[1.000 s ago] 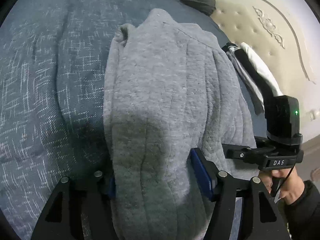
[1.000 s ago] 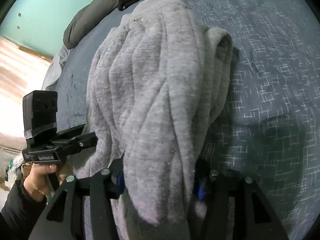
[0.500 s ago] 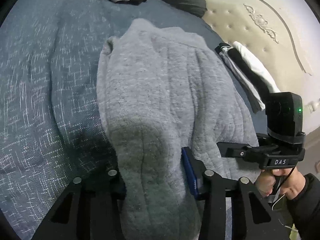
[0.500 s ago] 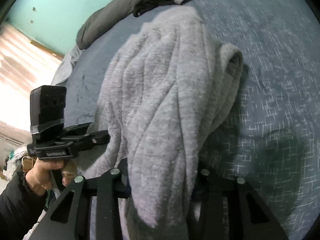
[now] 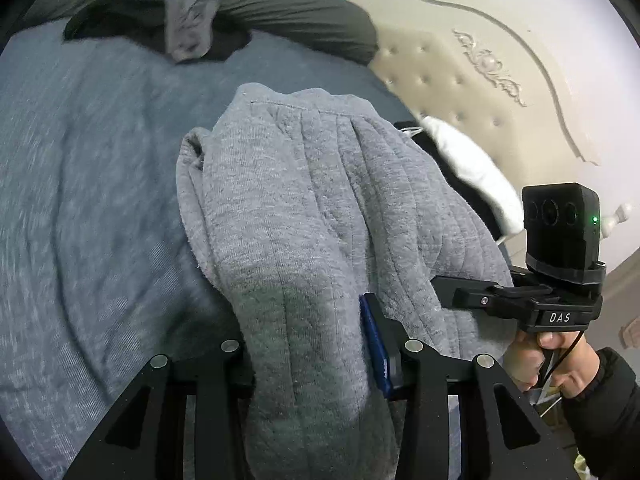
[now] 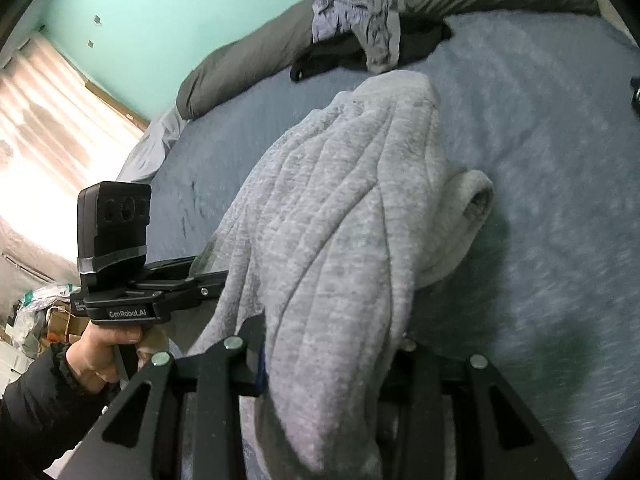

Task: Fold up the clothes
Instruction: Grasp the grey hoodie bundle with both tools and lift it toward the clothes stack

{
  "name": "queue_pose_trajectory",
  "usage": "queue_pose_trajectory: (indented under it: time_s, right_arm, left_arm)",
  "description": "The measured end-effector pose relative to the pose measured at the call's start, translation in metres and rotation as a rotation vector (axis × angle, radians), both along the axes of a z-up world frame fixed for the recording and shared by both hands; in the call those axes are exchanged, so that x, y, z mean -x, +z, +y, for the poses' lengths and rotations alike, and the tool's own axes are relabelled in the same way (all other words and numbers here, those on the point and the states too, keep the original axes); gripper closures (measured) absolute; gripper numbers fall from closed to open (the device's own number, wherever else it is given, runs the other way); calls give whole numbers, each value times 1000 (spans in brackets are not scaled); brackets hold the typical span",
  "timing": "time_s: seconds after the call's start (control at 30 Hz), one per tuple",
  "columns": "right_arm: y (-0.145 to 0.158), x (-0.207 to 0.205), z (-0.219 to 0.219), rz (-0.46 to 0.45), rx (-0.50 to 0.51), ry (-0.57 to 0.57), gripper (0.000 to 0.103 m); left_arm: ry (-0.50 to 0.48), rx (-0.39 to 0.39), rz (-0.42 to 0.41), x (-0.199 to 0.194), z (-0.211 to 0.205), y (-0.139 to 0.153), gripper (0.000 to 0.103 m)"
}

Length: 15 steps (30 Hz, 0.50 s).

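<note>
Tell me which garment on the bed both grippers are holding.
The light grey sweatshirt, pinched by the left gripper and the right gripper. The crumpled purple-grey garment and black garment lie untouched at the far edge.

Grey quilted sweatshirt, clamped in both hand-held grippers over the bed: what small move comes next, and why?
Probably carry the near edge forward and lower it. The grey quilted sweatshirt is bunched between both the left hand-held gripper and the right hand-held gripper, lifted at the near end, while its far end rests on the blue-grey bedspread, so the fold looks unfinished.
</note>
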State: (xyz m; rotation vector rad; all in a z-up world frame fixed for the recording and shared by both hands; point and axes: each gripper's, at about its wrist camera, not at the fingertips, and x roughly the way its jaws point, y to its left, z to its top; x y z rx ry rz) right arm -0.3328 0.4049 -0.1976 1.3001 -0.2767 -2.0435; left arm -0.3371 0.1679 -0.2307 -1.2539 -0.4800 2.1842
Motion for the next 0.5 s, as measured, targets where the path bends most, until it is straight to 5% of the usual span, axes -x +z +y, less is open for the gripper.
queue_pose_trajectory:
  time_s: [0.5]
  right_arm:
    - [146, 31, 158, 178, -23, -39, 67]
  left_arm:
    - [-62, -25, 163, 42, 116, 140, 60]
